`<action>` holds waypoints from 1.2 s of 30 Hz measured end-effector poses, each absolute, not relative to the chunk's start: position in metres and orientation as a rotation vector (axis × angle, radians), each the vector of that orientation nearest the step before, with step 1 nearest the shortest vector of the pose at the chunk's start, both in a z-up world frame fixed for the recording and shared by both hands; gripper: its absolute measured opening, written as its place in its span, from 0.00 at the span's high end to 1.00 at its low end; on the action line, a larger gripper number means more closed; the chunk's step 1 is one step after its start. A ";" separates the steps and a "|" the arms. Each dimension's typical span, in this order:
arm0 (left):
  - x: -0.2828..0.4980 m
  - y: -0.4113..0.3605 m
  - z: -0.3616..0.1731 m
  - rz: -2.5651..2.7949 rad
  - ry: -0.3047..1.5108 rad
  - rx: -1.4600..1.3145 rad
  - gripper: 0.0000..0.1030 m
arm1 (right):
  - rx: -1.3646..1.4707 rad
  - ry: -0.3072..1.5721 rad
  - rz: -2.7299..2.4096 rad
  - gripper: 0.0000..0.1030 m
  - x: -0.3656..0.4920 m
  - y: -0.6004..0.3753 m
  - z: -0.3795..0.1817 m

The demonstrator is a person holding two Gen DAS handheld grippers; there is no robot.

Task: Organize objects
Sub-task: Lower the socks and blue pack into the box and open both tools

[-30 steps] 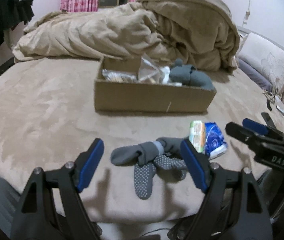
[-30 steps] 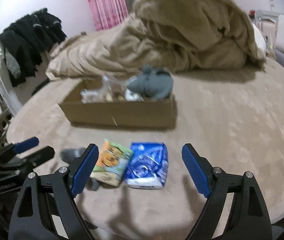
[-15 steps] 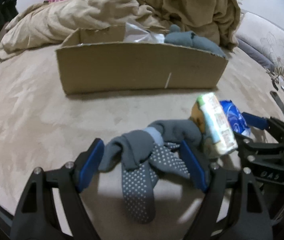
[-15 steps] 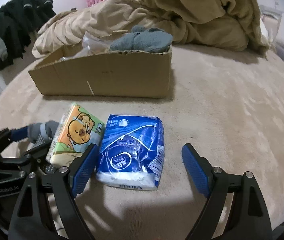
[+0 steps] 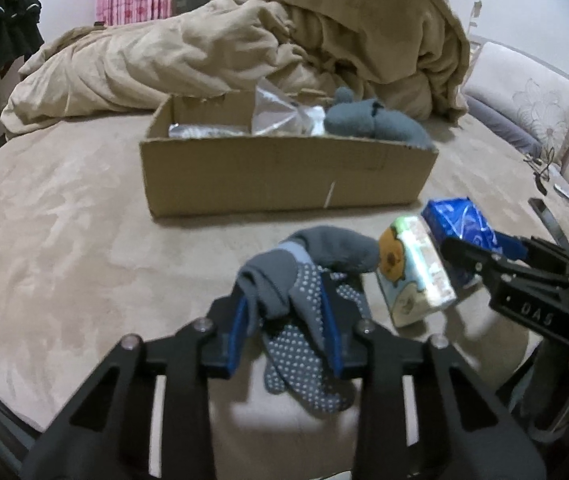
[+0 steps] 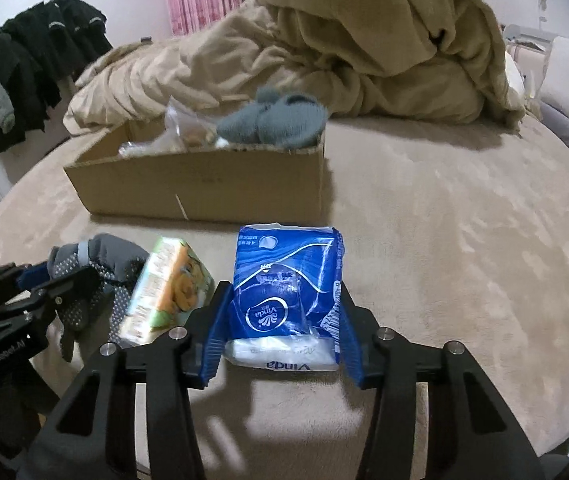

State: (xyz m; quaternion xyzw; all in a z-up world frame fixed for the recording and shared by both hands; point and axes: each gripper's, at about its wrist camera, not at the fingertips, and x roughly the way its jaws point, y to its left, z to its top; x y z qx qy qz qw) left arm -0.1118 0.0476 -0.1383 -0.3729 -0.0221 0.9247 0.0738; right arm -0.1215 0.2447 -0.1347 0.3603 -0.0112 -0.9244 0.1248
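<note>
My left tool (image 5: pixel 286 316) clamps glove (image 5: pixel 304 280); right tool (image 6: pixel 282 328) clamps tissue pack (image 6: pixel 288 280). Risk: limp glove slips, snags box (image 5: pixel 284 176) rim.

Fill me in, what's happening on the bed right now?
The left gripper is shut on the grey dotted socks, and the right gripper is clamped on the blue tissue pack. A cartoon-print pack leans between them. The cardboard box, partly filled, sits just beyond.

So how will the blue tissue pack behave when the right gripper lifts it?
The blue tissue pack looks soft: its wrapper creases between the right gripper pads, so it probably squashes. The glossy film may be slippery. It is likely light.
</note>
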 end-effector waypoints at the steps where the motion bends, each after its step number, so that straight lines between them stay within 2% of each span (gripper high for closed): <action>1: -0.110 0.046 -0.136 2.773 -0.078 -1.118 0.70 | 1.039 -0.044 -2.693 0.51 -0.121 0.246 -0.131; 11: -0.093 0.036 -0.090 2.811 -0.126 -1.032 0.71 | 0.898 -0.109 -2.686 0.51 -0.104 0.248 -0.080; 23: -0.097 0.002 -0.013 2.909 -0.134 -0.829 0.71 | 0.671 -0.055 -2.686 0.50 -0.110 0.229 -0.005; 30: -0.130 -0.017 -0.003 2.940 -0.149 -0.781 0.70 | 0.677 -0.045 -2.662 0.50 -0.155 0.217 -0.002; 36: -0.169 -0.018 -0.015 2.927 -0.132 -0.807 0.70 | 0.730 -0.045 -2.628 0.50 -0.192 0.202 -0.016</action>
